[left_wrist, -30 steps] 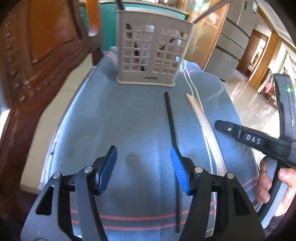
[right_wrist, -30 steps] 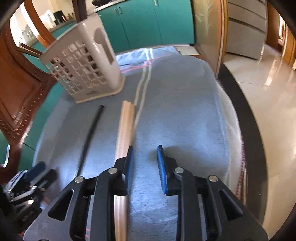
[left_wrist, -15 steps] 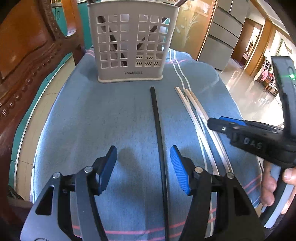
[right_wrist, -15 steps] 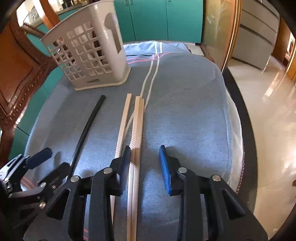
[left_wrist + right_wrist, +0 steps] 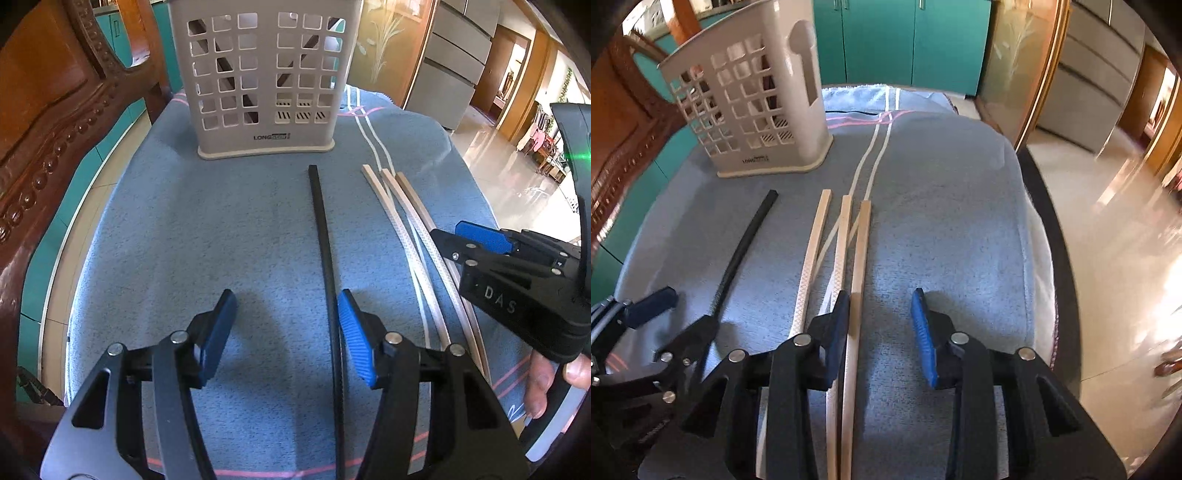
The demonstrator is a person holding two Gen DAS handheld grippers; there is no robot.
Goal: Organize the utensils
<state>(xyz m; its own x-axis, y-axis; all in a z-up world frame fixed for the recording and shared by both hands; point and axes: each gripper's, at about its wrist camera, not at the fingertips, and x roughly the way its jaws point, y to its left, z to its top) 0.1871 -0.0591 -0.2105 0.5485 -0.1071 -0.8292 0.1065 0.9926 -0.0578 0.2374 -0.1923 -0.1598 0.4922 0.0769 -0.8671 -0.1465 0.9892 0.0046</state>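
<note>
Both grippers, left (image 5: 284,332) and right (image 5: 879,332), have dropped closer over the chopsticks (image 5: 855,266) (jaws wide, empty); pickup looks imminent.

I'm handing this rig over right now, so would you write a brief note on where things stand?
Left gripper: open, empty, the black chopstick just inside its right finger.
Right gripper: open, empty, over the three light chopsticks.
Utensil basket stands upright at the far end of the blue cloth; dark sticks already show through its holes.
Left to do: grasp the four chopsticks lying on the cloth and put them in the basket.
</note>
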